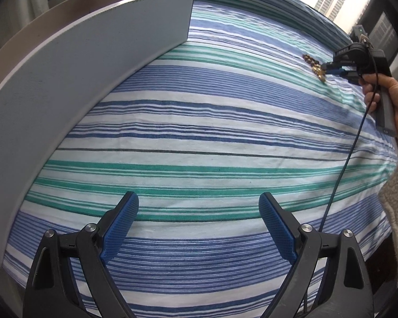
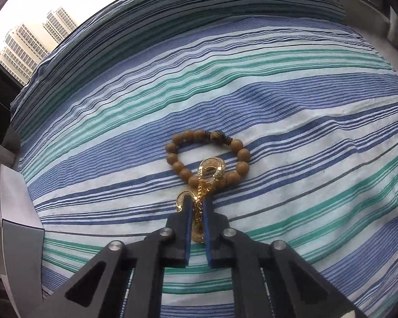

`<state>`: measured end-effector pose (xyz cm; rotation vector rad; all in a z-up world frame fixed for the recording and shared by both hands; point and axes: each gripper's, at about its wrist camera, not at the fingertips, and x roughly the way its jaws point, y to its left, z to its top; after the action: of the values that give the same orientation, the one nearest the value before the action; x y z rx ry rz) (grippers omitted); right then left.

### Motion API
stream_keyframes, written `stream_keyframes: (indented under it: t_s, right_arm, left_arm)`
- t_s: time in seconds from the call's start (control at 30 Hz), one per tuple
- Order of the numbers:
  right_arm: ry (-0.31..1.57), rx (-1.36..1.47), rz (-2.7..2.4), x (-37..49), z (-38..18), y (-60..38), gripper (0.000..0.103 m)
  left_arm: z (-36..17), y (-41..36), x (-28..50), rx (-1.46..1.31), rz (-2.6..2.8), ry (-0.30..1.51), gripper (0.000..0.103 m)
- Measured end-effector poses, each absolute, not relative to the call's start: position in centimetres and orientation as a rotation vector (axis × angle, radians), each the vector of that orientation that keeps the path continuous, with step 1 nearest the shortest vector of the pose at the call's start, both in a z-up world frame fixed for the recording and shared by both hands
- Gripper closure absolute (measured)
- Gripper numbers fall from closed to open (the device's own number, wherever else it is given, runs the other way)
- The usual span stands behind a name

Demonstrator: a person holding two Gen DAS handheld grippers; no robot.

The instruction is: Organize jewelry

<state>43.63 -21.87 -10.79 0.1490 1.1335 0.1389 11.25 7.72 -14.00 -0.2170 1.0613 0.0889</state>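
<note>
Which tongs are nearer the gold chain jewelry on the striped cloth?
Right. The right tongs are shut on the gold chain jewelry, beside the bead bracelet. The left tongs hang open over bare striped cloth, well away from it.

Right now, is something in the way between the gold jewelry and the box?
Nothing visible: the right gripper is shut on the gold jewelry, and only bare striped cloth lies between it and the box.

left gripper point(image 1: 199, 206) jaws spread wide; right gripper point(image 2: 197, 198) jaws pinched together.
</note>
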Motion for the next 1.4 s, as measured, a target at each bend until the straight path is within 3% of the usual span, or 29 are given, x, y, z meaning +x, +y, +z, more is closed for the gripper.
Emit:
stream_keyframes:
  t_s: [0.43, 0.67, 0.7, 0.73, 0.8, 0.93, 1.17, 1.4]
  right_arm:
    - [1.009, 0.086, 0.525, 30.6, -1.0, -20.6, 0.096]
    - [1.071, -0.057, 0.530, 25.4, -6.0, -19.2, 0.092]
    - [1.084, -0.073, 0.513, 25.2, -7.2, -19.1, 0.089]
    - [1.095, -0.078, 0.504, 24.9, -8.1, -19.4, 0.070]
    - [1.077, -0.023, 0.500, 24.1, -8.8, -20.8, 0.060]
    - [0.979, 0.106, 0.410, 21.6, -8.1, -25.5, 0.060]
    - [0.941, 0.091, 0.259, 17.3, -8.7, -29.9, 0.060]
    - [0.920, 0.165, 0.288, 16.0, -9.2, -31.3, 0.059]
  left_arm:
    - [-13.9, 7.6, 11.3, -0.218, 0.094, 1.061, 0.010]
    - [-14.0, 7.6, 11.3, -0.213, 0.101, 1.071, 0.010]
    - [-13.9, 7.6, 11.3, -0.211, 0.101, 1.072, 0.010]
    - [-13.9, 7.7, 11.2, -0.208, 0.102, 1.075, 0.010]
    - [-13.9, 8.0, 11.2, -0.210, 0.109, 1.077, 0.010]
    - [-13.9, 8.5, 11.6, -0.220, 0.121, 1.086, 0.010]
    - [-10.9, 5.8, 15.7, -0.193, 0.009, 1.088, 0.010]
    - [-3.9, -3.8, 28.8, -0.170, -0.276, 1.125, 0.010]
